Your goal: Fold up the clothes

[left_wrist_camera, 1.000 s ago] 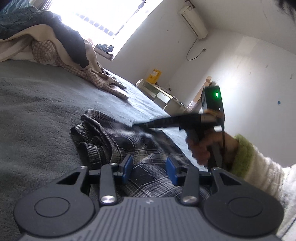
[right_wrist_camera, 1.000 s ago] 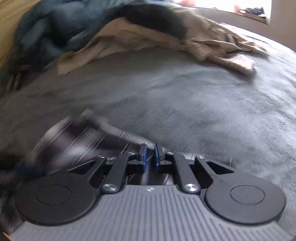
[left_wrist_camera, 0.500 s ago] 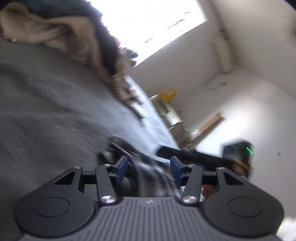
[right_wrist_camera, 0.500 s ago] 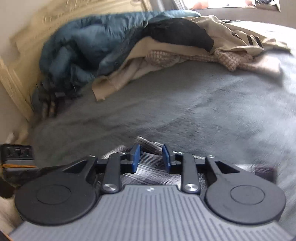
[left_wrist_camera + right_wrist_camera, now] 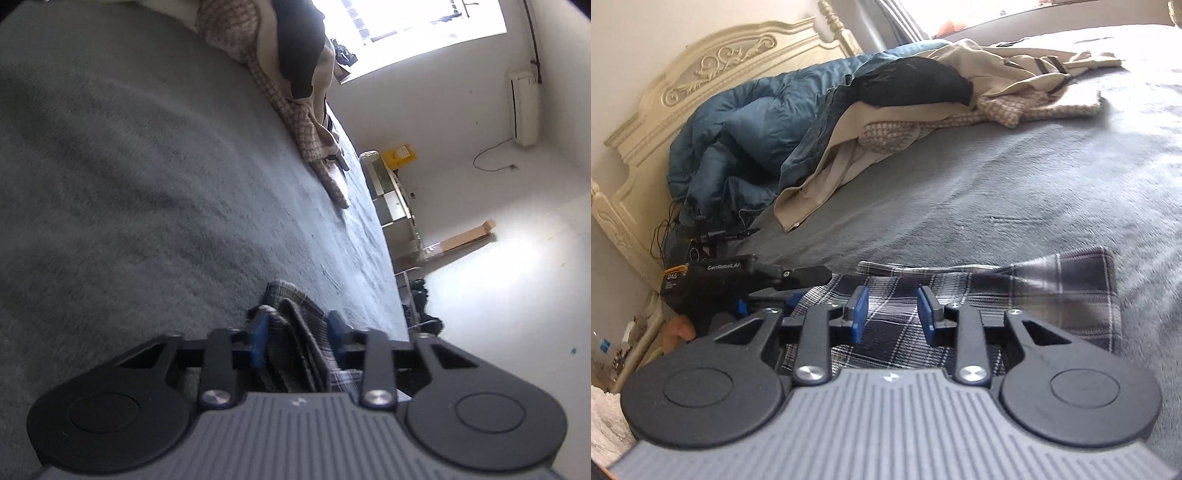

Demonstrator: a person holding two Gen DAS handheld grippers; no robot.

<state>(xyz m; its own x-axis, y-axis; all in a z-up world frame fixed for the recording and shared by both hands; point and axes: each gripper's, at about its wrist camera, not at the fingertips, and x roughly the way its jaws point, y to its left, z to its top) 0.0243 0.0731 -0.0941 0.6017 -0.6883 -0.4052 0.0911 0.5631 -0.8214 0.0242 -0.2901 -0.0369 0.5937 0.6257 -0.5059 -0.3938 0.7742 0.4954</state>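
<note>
Right wrist view shows the plaid garment [image 5: 1015, 295] lying near the front edge of the grey bedspread [image 5: 997, 192], mostly spread flat with one corner reaching out to the right, a lie that suits making a crease. Over it hangs the right gripper [image 5: 892, 314] with its jaws wide apart and nothing between them, probably so the cloth can settle or be regripped. At the garment's left edge the left gripper [image 5: 798, 275] is seen from the side; its own camera shows bunched plaid folds between its blue pads [image 5: 258, 338], the gap moderate, though whether the pads actually pinch the fabric cannot be told. Farther back, a heap of unfolded clothes [image 5: 923, 110] and a blue duvet [image 5: 746, 129] sit by the headboard [image 5: 701, 77]. Compared with a second ago, the right jaws, then nearly closed, have opened, and the left camera has rolled steeply sideways, with the garment now flatter than the rumpled mass seen then.
</note>
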